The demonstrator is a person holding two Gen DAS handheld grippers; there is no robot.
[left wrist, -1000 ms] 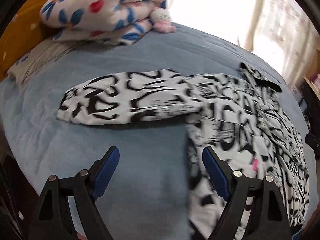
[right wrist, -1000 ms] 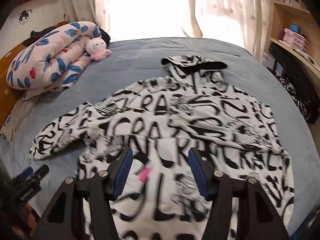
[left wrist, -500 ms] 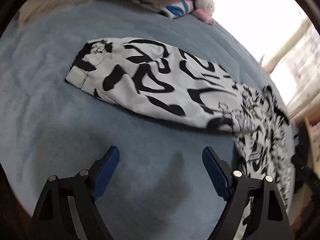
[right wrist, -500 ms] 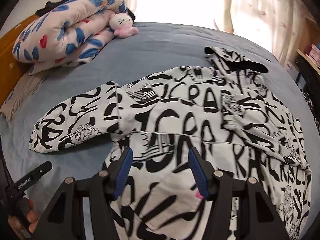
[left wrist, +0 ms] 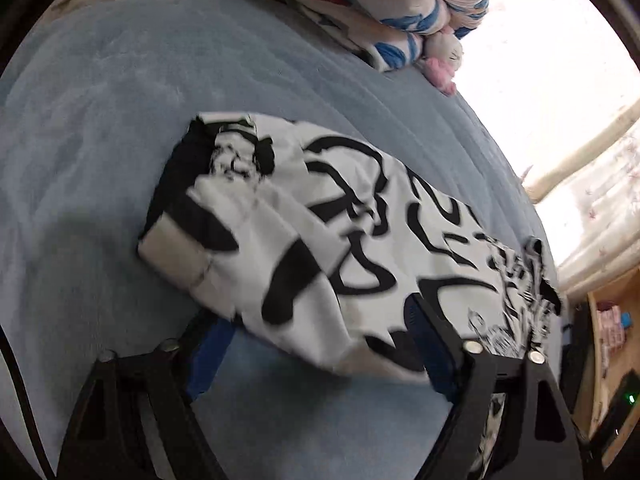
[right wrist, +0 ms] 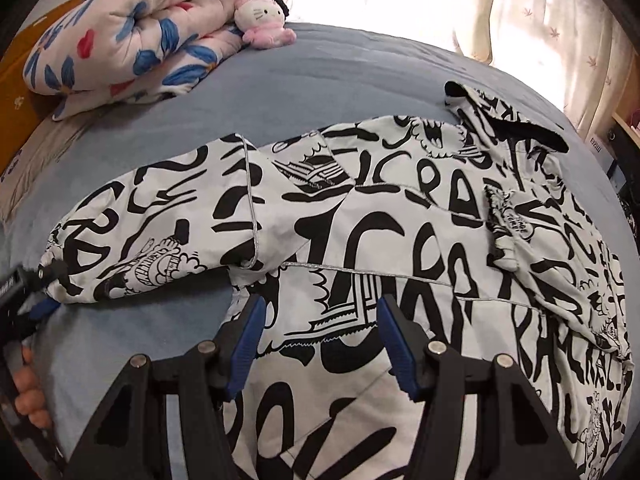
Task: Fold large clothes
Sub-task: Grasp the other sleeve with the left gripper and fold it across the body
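Black-and-white printed jacket lies flat on the blue bedspread, hood end away from both tools, near the window. Key relation: the outstretched sleeve runs crosswise, its long axis going from the cuff, off to the left gripper's far left, to the shoulder at its right, where it joins the body. Left gripper is right at the sleeve's near edge, close to the cuff end; its jaws have just been closing and the sleeve fabric sits between the blue pads. Blur there, so I cannot tell whether the pads are pinching yet; they look half-spread around the edge. Right gripper hovers over the jacket body just in front of the armpit seam, jaws partly spread, nothing between them, fabric below and ahead. The left tool is the nearer to the sleeve cuff, the right to the torso. My read: the sleeve gets carried to the right, across its own axis, onto the body. Risk: a shallow bite and the slick fabric slips out. No containers in play; folded floral quilt and plush toy sit far ahead left, well apart.
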